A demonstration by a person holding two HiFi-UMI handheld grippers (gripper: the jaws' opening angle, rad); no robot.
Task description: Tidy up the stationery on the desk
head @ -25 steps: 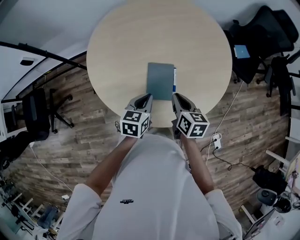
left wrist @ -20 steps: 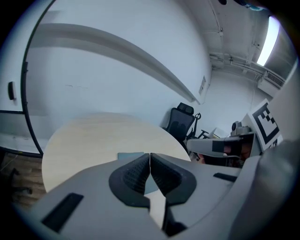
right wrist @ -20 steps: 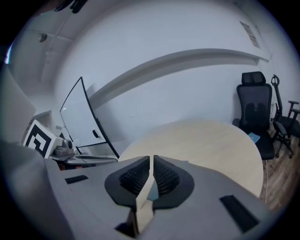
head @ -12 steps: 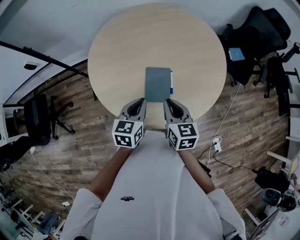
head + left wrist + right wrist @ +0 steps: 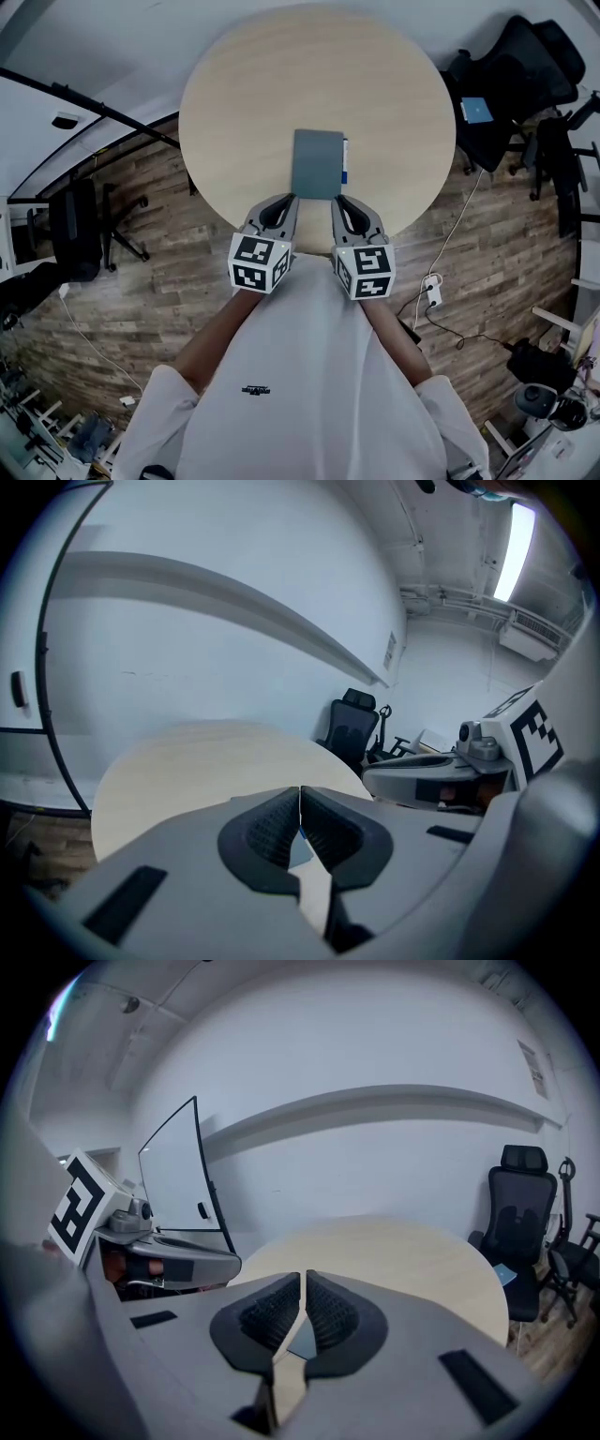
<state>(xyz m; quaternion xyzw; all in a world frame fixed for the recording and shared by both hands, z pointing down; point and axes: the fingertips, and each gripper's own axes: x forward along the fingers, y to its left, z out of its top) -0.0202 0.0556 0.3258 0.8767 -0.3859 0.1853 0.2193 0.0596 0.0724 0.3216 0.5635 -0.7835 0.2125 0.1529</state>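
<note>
A grey-blue notebook [image 5: 317, 164] lies flat on the round pale wooden table [image 5: 234, 103], with a thin blue and white item [image 5: 345, 160] showing along its right edge. My left gripper [image 5: 289, 200] and right gripper [image 5: 337, 200] hover side by side just short of the notebook's near edge, over the table's front rim. Both are shut with nothing between the pads. In the left gripper view the jaws [image 5: 300, 817] meet, and a sliver of the notebook shows below them. The right gripper's jaws [image 5: 303, 1302] also stand together.
Black office chairs [image 5: 525, 84] stand to the table's right, one with a blue item on its seat. Another black chair [image 5: 80, 225] sits at the left on the wooden floor. A white power strip and cables [image 5: 433, 286] lie on the floor at the right.
Both grippers have drawn back from the notebook toward my body and risen a little; their marker cubes now sit lower in the head view. The notebook has stayed put.
</note>
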